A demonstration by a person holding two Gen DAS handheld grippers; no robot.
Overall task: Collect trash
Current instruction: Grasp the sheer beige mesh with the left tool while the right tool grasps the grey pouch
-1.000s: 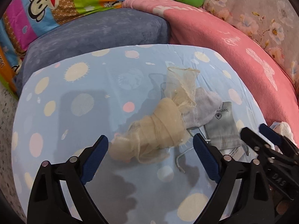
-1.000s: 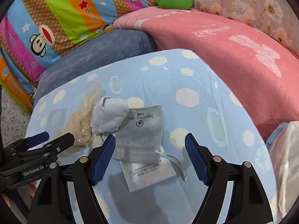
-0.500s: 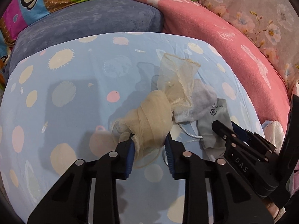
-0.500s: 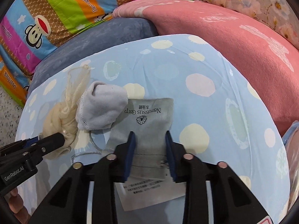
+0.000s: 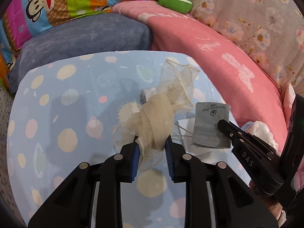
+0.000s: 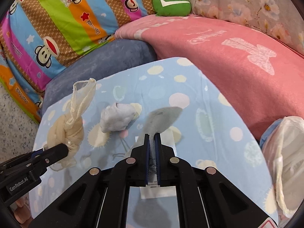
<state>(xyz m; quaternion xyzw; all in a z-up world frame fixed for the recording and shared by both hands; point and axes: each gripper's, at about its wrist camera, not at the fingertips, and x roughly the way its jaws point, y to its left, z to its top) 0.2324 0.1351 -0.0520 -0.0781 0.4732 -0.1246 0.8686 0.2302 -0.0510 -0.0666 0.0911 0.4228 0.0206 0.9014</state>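
Observation:
A knotted beige mesh bundle (image 5: 157, 125) hangs lifted off the blue dotted sheet (image 5: 66, 114). My left gripper (image 5: 151, 144) is closing on its lower end, and both pads press on it. The right wrist view shows the same bundle (image 6: 66, 133) at the left. My right gripper (image 6: 152, 138) is shut on a grey drawstring pouch (image 6: 161, 117), which stands up from the jaws. The pouch (image 5: 210, 127) also shows beside the bundle in the left wrist view. A crumpled pale grey sock (image 6: 116, 119) lies on the sheet between the two. A white paper card (image 6: 157, 191) lies under the right gripper.
A pink blanket (image 5: 228, 66) borders the sheet on the right and a blue-grey cushion (image 5: 85, 34) lies behind it. A white plastic bag (image 6: 285, 152) sits at the right edge. A green plush (image 6: 171, 3) and a striped monkey quilt (image 6: 57, 28) lie at the back.
Both grippers went from wide open to closed, the left on the mesh bundle, the right on the grey pouch. Both items have come up off the sheet.

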